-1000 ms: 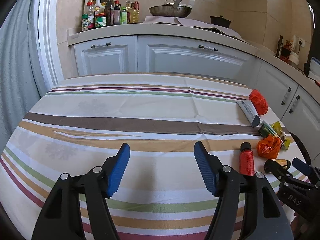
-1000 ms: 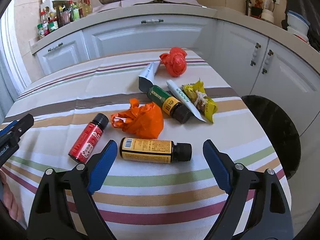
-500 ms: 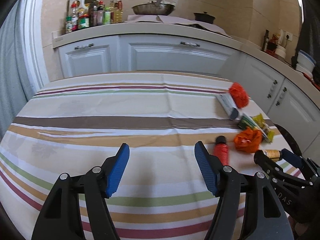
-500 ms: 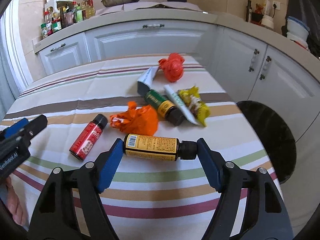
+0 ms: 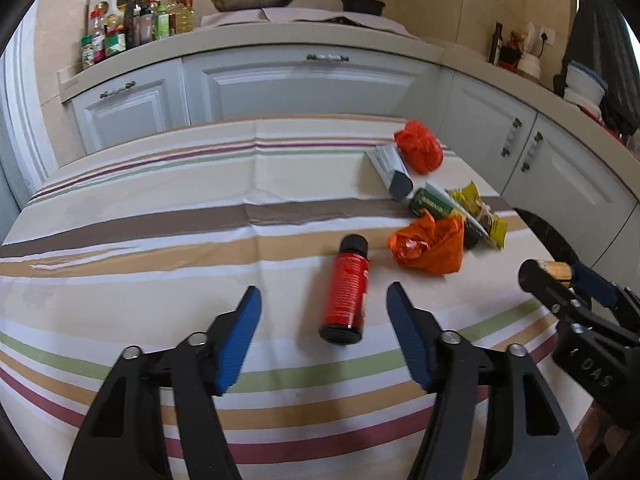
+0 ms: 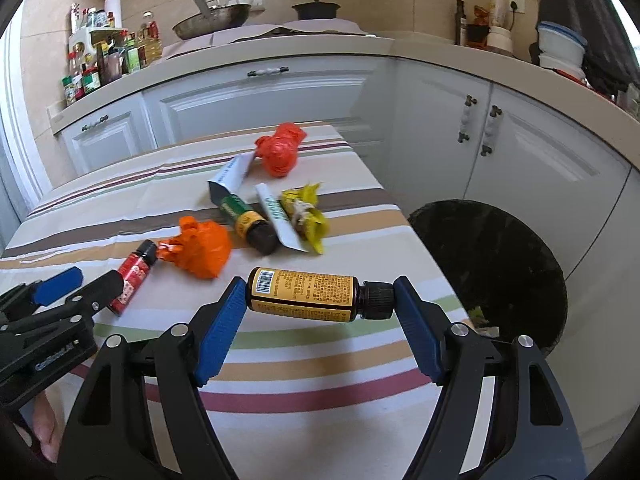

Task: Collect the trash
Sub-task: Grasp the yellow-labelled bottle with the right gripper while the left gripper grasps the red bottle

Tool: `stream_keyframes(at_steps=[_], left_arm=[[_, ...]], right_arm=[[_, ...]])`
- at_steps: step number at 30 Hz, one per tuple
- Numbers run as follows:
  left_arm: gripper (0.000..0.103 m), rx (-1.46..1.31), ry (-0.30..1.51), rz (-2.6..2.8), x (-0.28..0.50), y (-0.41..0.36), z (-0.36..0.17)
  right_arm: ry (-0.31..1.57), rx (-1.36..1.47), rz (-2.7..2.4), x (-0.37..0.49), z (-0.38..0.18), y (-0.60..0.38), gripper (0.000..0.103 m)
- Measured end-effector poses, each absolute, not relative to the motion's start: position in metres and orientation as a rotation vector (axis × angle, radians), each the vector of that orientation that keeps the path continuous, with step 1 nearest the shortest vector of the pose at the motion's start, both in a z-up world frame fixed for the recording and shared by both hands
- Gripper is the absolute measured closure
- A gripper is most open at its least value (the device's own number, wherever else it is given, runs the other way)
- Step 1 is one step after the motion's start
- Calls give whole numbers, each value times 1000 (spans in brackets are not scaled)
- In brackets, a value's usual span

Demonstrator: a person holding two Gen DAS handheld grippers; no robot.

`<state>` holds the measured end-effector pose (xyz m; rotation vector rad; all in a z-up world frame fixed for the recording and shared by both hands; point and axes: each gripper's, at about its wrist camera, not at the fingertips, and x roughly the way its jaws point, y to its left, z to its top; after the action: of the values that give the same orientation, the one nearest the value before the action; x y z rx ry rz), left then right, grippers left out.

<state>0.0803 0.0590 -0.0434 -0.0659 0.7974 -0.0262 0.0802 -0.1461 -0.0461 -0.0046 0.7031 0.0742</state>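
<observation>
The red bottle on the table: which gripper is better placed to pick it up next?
Left. The left gripper is open with the red bottle lying between its fingers; the right gripper already holds the yellow-label bottle.

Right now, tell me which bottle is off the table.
The yellow-labelled bottle, held end to end in the right claw. The red bottle and green bottle lie on the cloth.

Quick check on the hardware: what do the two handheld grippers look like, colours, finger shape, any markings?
Both the left gripper and the right gripper are matte black plastic frames with cut-out slots and silver pivot screws. Each carries two flat, ribbed blue pads on angled fingers. White lettering is printed on the bodies, too small to read fully. No cables show.
</observation>
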Motion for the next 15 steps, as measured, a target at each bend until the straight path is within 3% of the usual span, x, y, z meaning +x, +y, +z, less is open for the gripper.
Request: stream_keyframes(at_steps=[4, 6, 7, 15], left_arm=[[60, -38, 829, -29, 85, 52, -50], [76, -29, 850, -37, 87, 49, -54], [78, -28, 856, -43, 88, 48, -55], [78, -25, 818, -12, 79, 46, -48]], right_arm=[[705, 12, 77, 81, -49, -157, 31], [705, 19, 80, 82, -50, -161, 31], [705, 22, 82, 82, -50, -163, 30], [683, 27, 85, 80, -49, -173, 31]])
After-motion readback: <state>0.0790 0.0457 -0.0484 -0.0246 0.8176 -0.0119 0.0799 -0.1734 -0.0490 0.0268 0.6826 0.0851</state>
